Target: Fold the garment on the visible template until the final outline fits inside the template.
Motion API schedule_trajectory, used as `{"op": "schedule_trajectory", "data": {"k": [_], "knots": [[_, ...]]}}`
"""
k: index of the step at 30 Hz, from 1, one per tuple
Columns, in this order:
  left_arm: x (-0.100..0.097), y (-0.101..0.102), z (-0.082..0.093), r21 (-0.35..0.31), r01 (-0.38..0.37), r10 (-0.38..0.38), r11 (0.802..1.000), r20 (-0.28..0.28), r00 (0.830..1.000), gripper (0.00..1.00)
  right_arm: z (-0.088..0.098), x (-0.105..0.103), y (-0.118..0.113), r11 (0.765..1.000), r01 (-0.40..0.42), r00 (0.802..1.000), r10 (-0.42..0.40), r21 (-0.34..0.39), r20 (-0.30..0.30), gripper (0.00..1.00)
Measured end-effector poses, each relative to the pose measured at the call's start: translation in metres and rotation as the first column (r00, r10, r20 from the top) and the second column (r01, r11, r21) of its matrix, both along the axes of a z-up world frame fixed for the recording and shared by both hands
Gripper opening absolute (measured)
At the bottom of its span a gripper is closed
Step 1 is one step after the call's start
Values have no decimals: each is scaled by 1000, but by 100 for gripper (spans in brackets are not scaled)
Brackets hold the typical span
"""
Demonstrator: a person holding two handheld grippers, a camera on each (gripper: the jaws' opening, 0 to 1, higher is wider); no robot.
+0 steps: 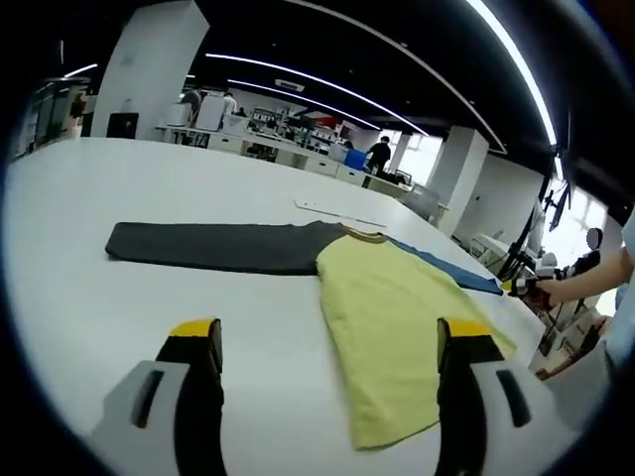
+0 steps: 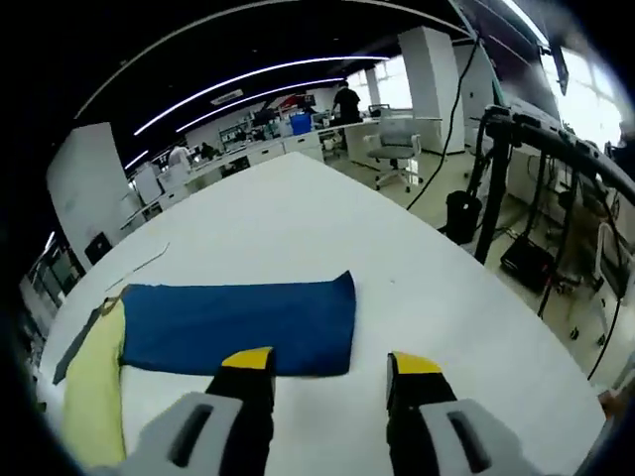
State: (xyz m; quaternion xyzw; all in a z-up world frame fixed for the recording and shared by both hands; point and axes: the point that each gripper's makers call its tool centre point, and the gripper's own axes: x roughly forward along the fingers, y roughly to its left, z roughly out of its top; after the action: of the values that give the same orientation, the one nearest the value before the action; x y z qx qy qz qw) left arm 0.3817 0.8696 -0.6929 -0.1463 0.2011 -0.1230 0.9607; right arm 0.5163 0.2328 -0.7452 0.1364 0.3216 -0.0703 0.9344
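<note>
**A three-colour shirt lying flat on a big white table**

The big white table is smooth and plain. The room around it is a large open office with a dark ceiling and long thin strips of white light. There are thick white pillars, rows of desks full of gear, and a blue box far back. A person in dark clothes stands by the far desks. In the right gripper view, a grey office chair sits past the table's edge, and black cables and stands are on the floor beside it. No words or labels can be read anywhere.

The soft cloth shirt with a yellow body lies spread out on the table. Its dark grey sleeve stretches out flat to one side. Its blue sleeve stretches out to the other side. A thin pale flat sheet lies on the table just past the shirt's neck.

The left gripper has black jaws with yellow tips. They are wide apart and hold nothing. One tip is over the bare table and the other is over the yellow cloth.

The right gripper is also spread apart with nothing in it. Its tips sit at the near edge of the blue sleeve.
</note>
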Motion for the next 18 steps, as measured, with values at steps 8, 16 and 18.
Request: {"op": "schedule_trajectory", "data": {"k": [8, 16, 18], "knots": [[-1, 0, -4, -3, 0, 0, 1000, -20, 1000, 84, 1, -1, 22, 998, 11, 1000, -11, 55, 4, 18], [-3, 0, -5, -3, 3, -3, 1000, -27, 1000, 82, 3, -5, 14, 987, 109, 994, -110, 122, 2, 1], [-3, 1, -7, 0, 2, -2, 1000, -32, 999, 81, 4, -7, 14, 977, 139, 990, -140, 163, 0, 0]]}}
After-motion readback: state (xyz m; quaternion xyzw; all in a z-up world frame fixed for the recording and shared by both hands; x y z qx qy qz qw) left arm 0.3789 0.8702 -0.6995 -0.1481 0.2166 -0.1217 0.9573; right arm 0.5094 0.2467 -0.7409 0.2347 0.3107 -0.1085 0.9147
